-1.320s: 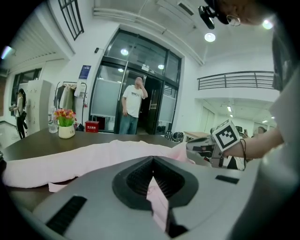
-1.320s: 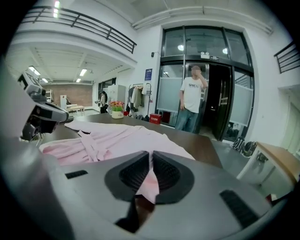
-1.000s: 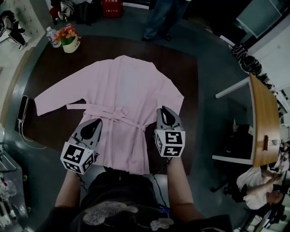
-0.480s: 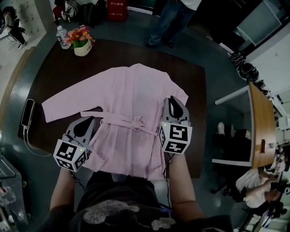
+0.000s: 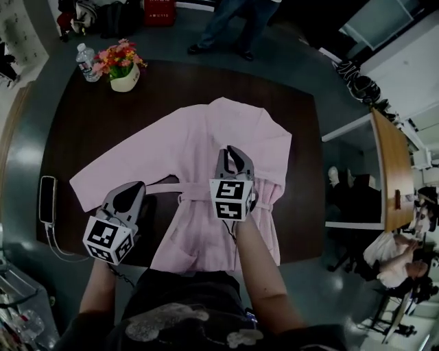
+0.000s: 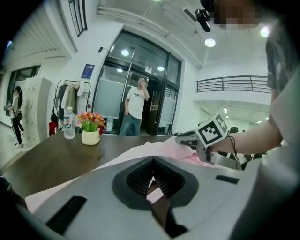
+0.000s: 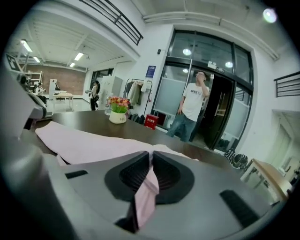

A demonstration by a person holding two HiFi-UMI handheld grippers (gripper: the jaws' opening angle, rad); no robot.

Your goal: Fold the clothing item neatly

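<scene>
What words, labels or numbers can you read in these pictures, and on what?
Nothing reads clearly.
Blue rectangular wall sign: too small.
Label on the clear plastic water bottle: blurred.
White print on the red box: illegible.

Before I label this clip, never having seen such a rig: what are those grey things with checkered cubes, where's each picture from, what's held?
A person holds a two-jaw gripper in each hand; the cubes are part of them. One picture looks down from a head camera; the others come from cameras on the grippers. A pink robe lies on the table near a flower pot, bottle and phone. The right gripper pinches a strip of the robe; the left gripper is shut, on cloth or not I can't tell.
</scene>
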